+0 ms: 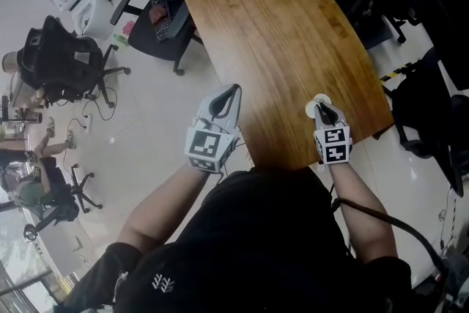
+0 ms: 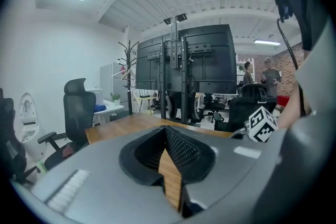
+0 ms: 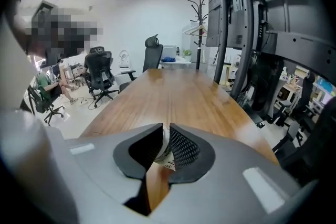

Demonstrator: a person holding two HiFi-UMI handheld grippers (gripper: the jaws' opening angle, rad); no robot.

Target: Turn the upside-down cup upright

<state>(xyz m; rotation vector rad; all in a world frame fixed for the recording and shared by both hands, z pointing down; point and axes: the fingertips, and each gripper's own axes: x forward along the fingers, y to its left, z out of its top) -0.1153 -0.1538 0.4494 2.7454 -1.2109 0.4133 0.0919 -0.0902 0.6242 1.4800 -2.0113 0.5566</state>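
Observation:
A small white cup [image 1: 320, 99] is pinched between the jaws of my right gripper [image 1: 322, 111] over the near right corner of the wooden table [image 1: 278, 33]. In the right gripper view the cup's white wall [image 3: 164, 153] shows between the black pads [image 3: 181, 147], and my right gripper [image 3: 167, 131] is shut on it. I cannot tell which way up the cup is. My left gripper [image 1: 229, 93] hovers at the table's near left edge; its fingertips meet, so my left gripper [image 2: 166, 129] is shut with nothing in it.
Black office chairs [image 1: 62, 66] stand on the floor to the left, and more dark chairs [image 1: 429, 113] to the right. A black screen stand [image 2: 184, 60] rises beyond the table's far end. People sit at the room's left side [image 3: 50, 86].

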